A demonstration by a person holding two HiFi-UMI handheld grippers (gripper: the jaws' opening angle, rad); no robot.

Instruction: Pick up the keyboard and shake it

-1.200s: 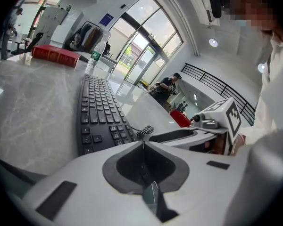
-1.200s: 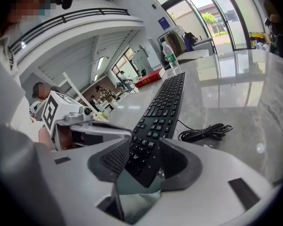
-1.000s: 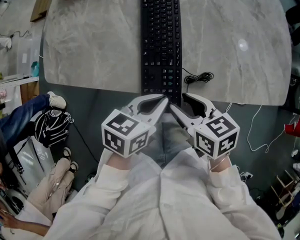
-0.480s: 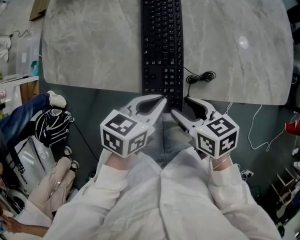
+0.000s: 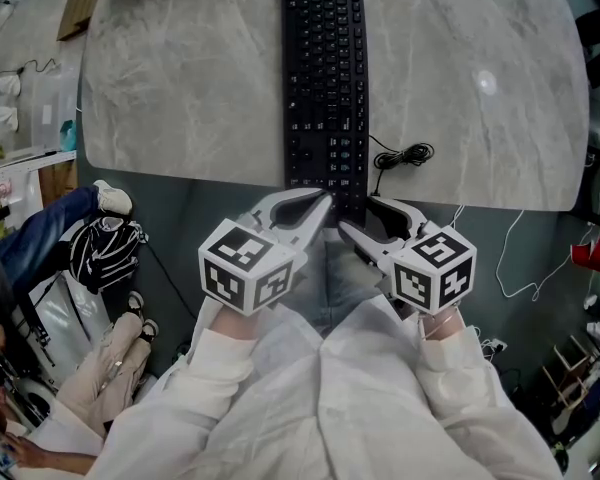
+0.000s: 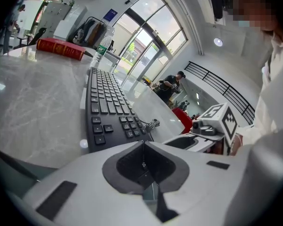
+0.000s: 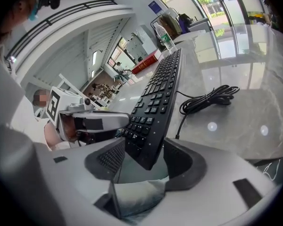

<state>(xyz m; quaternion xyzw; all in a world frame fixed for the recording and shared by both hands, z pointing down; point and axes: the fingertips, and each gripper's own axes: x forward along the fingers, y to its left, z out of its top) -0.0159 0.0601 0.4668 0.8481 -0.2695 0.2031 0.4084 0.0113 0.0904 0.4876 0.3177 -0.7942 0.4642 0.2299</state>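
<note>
Black keyboard [image 5: 323,78], just one, lies on the marble table [image 5: 180,88], near end overhanging, key legends too small to read. Jaws of the right gripper [image 5: 358,216], just opening, straddle its corner without pressing; the left gripper [image 5: 325,203] is closed, empty.

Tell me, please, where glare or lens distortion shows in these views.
Head view: sharp and evenly lit, with one small glare spot on the table to the right of the keyboard. Left gripper view: strong fisheye bending, dark corners, the windows very bright. Right gripper view: the same fisheye and dark corners, with broad bright reflections washing over the table beyond the cable.
</note>
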